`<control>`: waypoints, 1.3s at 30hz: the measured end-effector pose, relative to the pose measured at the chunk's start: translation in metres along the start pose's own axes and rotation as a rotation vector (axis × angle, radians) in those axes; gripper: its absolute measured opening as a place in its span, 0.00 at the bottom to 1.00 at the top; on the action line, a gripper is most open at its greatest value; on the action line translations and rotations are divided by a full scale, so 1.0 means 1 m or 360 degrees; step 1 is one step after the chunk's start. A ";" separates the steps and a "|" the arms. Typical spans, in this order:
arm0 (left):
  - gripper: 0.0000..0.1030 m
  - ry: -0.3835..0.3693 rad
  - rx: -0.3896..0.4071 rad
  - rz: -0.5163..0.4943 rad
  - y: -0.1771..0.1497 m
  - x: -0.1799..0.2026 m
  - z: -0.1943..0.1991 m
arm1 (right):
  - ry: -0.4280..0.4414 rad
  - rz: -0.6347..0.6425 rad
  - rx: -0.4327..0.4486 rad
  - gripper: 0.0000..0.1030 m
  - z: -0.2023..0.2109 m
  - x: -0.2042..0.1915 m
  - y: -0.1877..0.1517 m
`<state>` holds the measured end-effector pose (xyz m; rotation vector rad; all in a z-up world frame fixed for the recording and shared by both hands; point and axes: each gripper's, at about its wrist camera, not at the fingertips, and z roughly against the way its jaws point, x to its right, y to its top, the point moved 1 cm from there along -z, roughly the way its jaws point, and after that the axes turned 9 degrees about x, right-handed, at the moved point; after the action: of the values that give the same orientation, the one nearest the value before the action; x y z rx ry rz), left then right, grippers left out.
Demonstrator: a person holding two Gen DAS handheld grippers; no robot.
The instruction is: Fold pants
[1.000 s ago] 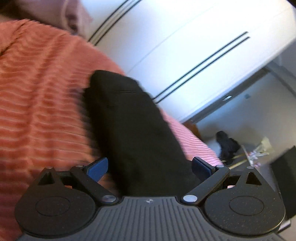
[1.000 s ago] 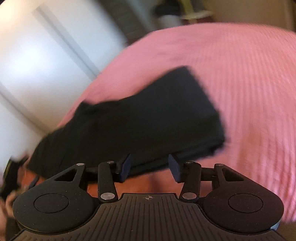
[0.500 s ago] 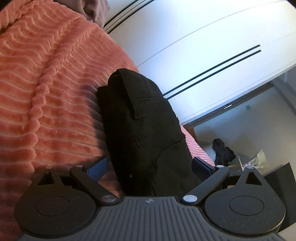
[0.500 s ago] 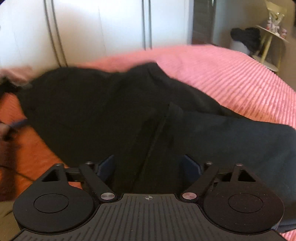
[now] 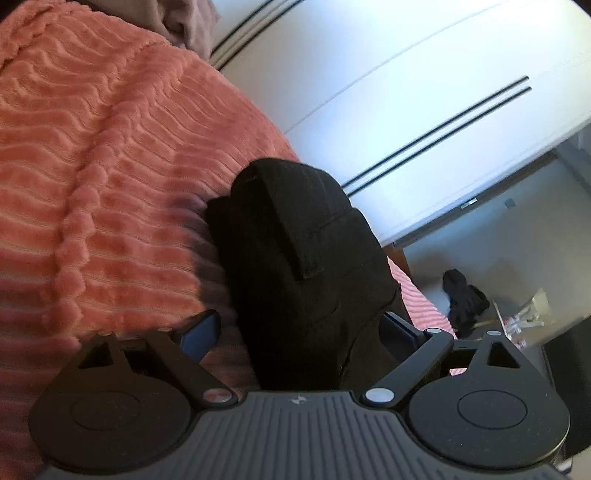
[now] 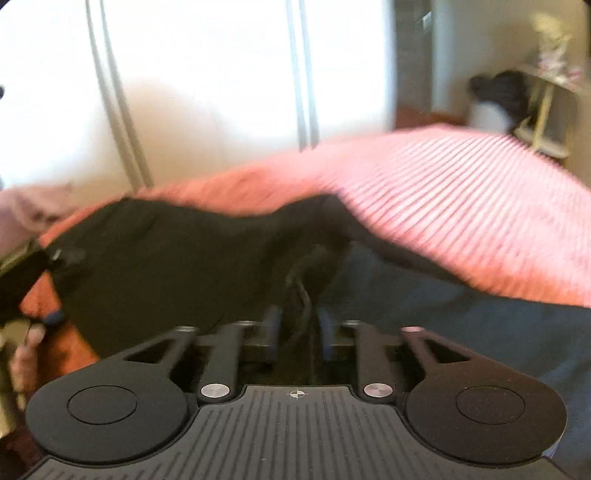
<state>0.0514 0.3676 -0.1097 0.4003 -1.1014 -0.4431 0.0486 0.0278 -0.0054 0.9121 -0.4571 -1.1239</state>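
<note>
Black pants (image 5: pixel 295 258) lie on a ribbed pink bedspread (image 5: pixel 92 184). In the left wrist view my left gripper (image 5: pixel 299 328) is open, its blue-padded fingers on either side of the near end of the pants. In the right wrist view, which is blurred, my right gripper (image 6: pixel 297 325) is shut on a ridge of the black pants (image 6: pixel 166 258) and holds it raised off the bedspread (image 6: pixel 461 206). The other gripper and a hand show at the left edge (image 6: pixel 26 295).
White wardrobe doors (image 5: pixel 406 92) stand behind the bed. A mauve cloth (image 5: pixel 177 18) lies at the bed's far end. A dark bundle (image 5: pixel 465 299) and a small cluttered table (image 6: pixel 546 110) stand on the floor beyond the bed.
My right gripper has closed on a fold of the pants and is moving, so its view is blurred. My left gripper stays open and has drawn back a little along the pants.
</note>
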 end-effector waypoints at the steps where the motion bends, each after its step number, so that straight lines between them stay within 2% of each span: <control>1: 0.89 -0.0008 0.0005 -0.0008 -0.001 0.001 0.001 | 0.0012 -0.0021 -0.0021 0.33 0.002 0.003 -0.007; 3: 0.76 -0.0034 0.0004 0.0002 -0.001 -0.001 -0.003 | -0.0009 -0.0101 0.0006 0.37 0.014 0.016 -0.020; 4: 0.61 0.0001 -0.0014 -0.0011 -0.001 -0.002 -0.007 | -0.0003 -0.0143 0.0048 0.42 0.028 0.024 -0.025; 6: 0.58 0.0031 -0.0013 -0.0080 0.000 0.001 -0.016 | -0.0031 -0.0154 0.0104 0.49 0.048 0.037 -0.030; 9: 0.58 0.0046 -0.0003 -0.0121 0.000 0.006 -0.019 | -0.0087 -0.0114 0.0160 0.49 0.070 0.052 -0.040; 11: 0.57 0.0050 -0.0004 -0.0132 0.000 0.007 -0.022 | -0.0172 -0.0110 0.0139 0.49 0.064 0.069 -0.043; 14: 0.62 0.0052 -0.0006 -0.0172 -0.001 0.009 -0.028 | -0.0320 -0.0145 0.0076 0.44 0.054 0.092 -0.061; 16: 0.64 0.0044 -0.0018 -0.0192 -0.001 0.013 -0.032 | -0.0402 -0.0150 0.0046 0.27 0.046 0.101 -0.070; 18: 0.59 0.0086 -0.0021 -0.0232 0.001 0.019 -0.033 | -0.0400 -0.0153 0.0080 0.27 0.055 0.106 -0.074; 22: 0.30 0.0107 0.0010 -0.0293 0.002 0.030 -0.023 | -0.0414 -0.0214 0.0089 0.30 0.067 0.115 -0.074; 24: 0.24 0.0093 0.0029 -0.0315 0.005 0.042 -0.014 | -0.0425 -0.0239 0.0103 0.31 0.080 0.115 -0.075; 28: 0.19 0.0086 0.0111 -0.0568 0.003 0.086 0.010 | -0.0443 -0.0309 0.0148 0.33 0.094 0.129 -0.074; 32: 0.17 0.0006 0.0187 -0.0791 -0.009 0.139 0.034 | -0.0449 -0.0391 0.0224 0.34 0.116 0.143 -0.072; 36: 0.17 -0.0177 0.0259 -0.1095 -0.040 0.201 0.070 | -0.0452 -0.0500 0.0320 0.37 0.139 0.158 -0.072; 39: 0.18 -0.0359 0.0257 -0.1346 -0.084 0.248 0.092 | -0.0454 -0.0611 0.0370 0.38 0.154 0.172 -0.076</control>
<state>0.0502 0.1573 0.0713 0.9849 -1.1548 -1.1678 -0.0382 -0.1994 0.0004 1.0758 -0.6746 -1.5868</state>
